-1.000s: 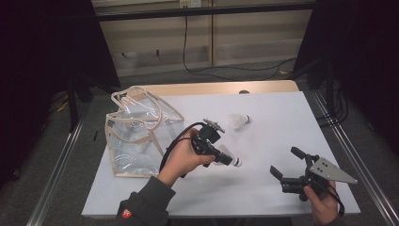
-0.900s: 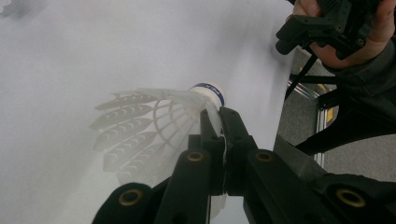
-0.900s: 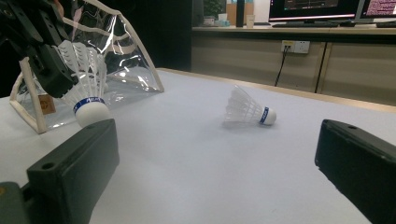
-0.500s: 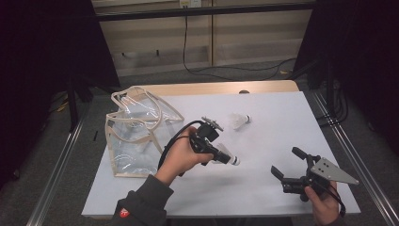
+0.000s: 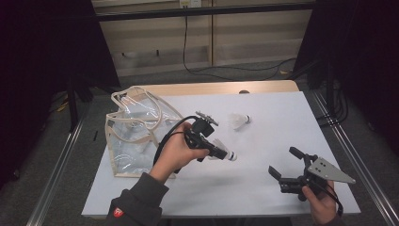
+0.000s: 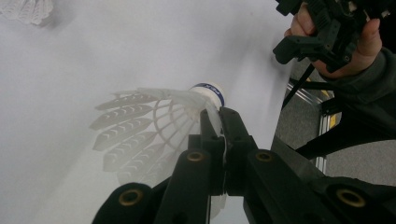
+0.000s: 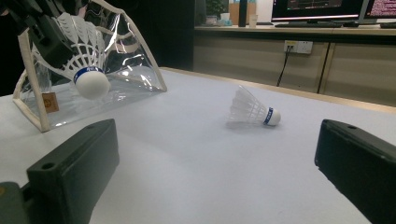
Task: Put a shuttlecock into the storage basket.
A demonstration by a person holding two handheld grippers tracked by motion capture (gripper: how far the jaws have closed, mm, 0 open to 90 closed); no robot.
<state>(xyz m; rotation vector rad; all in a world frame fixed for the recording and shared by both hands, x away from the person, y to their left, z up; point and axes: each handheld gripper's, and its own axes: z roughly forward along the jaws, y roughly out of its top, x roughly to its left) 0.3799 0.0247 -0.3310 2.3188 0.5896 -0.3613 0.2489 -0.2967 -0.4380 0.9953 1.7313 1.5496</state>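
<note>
My left gripper (image 5: 225, 152) hovers over the middle of the white table (image 5: 263, 197), shut on the feather skirt of a white shuttlecock (image 5: 220, 147). In the left gripper view the jaws pinch the skirt of this shuttlecock (image 6: 140, 126) just below its blue-banded cork. The right gripper view shows the held shuttlecock (image 7: 86, 56) at upper left, cork down. A second shuttlecock (image 5: 240, 121) (image 7: 252, 111) lies on its side farther back on the table. My right gripper (image 5: 283, 161) (image 7: 215, 163) rests low at the front right, open, with nothing between its fingers.
A clear plastic bag (image 5: 136, 136) (image 7: 116, 70) with cream trim and handles stands open on the table's left side. Metal rails run along both table sides. A cable trails on the floor behind the table's wooden far edge.
</note>
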